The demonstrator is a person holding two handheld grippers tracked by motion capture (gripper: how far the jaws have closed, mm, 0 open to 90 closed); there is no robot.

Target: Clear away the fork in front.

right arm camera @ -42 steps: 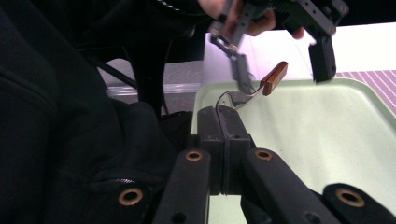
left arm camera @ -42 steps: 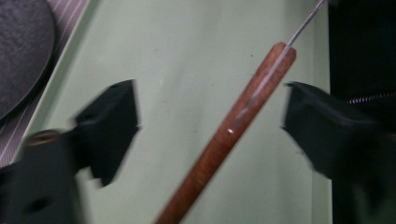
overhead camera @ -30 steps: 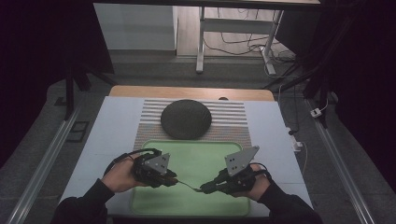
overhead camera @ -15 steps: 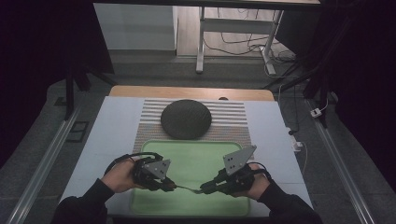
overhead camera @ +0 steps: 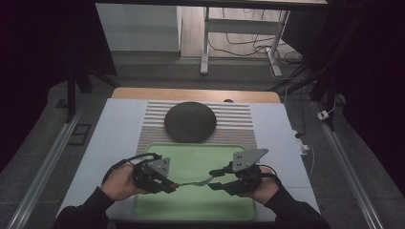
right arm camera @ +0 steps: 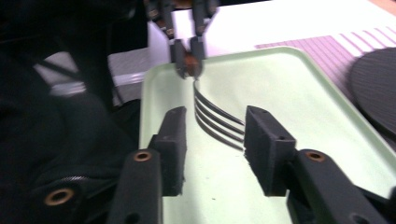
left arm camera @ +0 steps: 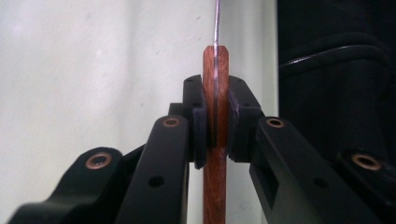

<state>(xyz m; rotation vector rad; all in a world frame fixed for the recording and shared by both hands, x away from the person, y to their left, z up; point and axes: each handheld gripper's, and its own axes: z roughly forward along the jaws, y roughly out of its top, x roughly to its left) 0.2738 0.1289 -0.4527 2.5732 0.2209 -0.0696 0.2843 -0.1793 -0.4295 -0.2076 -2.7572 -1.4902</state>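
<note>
Handover of a fork (overhead camera: pixel 193 182) over the green tray (overhead camera: pixel 191 210), judged about halfway; the left gripper (overhead camera: pixel 168 185) is clamped on the wooden handle (left arm camera: pixel 215 116), pads pressing both flat sides in the left gripper view, metal spine running up the middle; that grip looks firm and centred.

The right gripper (overhead camera: pixel 216 179) has just been opening; in the right gripper view its jaws stand apart w/ the tines (right arm camera: pixel 217 119) lying between them, clear gaps on both sides, so pads not pressing; fork is carried by the left side alone now.

Where it is: fork hangs roughly level betw. the two grippers, above the near half of the tray, handle toward the person's left, tines toward the right; whether it touches the tray floor can't be told, prob. just above it.

Done, as far as it shows: fork picked up, left hold secured, right hold let go. Left: right gripper to back off clear of the tines; then left to carry or set the fork down, maybe by the dark round plate (overhead camera: pixel 190 121) on the striped mat (overhead camera: pixel 239 121) beyond the tray; destination is a guess.
</note>
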